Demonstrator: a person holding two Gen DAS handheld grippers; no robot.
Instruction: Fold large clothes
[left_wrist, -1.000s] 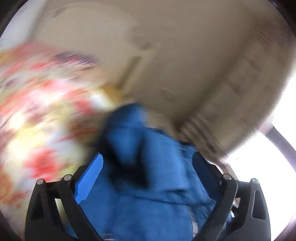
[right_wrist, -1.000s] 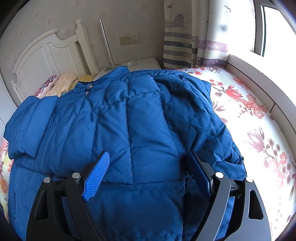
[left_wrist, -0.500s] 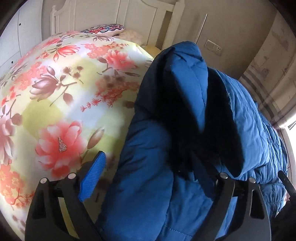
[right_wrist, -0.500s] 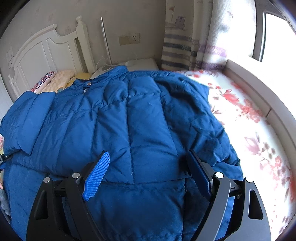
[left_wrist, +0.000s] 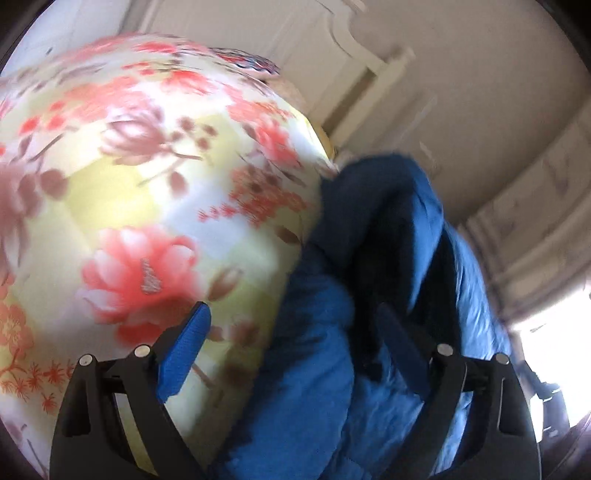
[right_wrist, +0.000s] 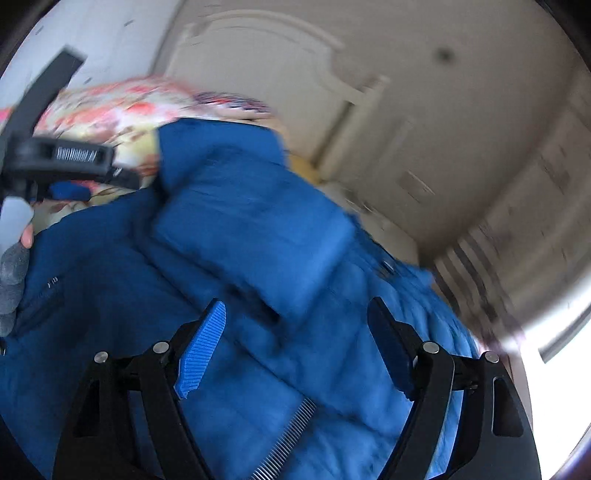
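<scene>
A blue padded jacket (right_wrist: 258, 258) lies on the flowered bed, with one sleeve (right_wrist: 255, 218) folded across its body. In the left wrist view the jacket (left_wrist: 325, 387) bulges up at the right, its dark fold between the fingers. My left gripper (left_wrist: 295, 339) is open, holding nothing, at the jacket's left edge; it also shows in the right wrist view (right_wrist: 62, 162) at the far left. My right gripper (right_wrist: 299, 336) is open and empty just above the jacket's body. Both views are blurred.
The flowered bedsheet (left_wrist: 147, 184) fills the left of the left wrist view. A white headboard (right_wrist: 280, 74) and a beige wall stand behind. A striped curtain (right_wrist: 480, 280) and a bright window (right_wrist: 554, 387) are at the right.
Both cameras have swung and tilted. The right gripper has turned left, toward the folded sleeve and headboard. The left gripper has shifted at the jacket's left edge. Both stay open.
</scene>
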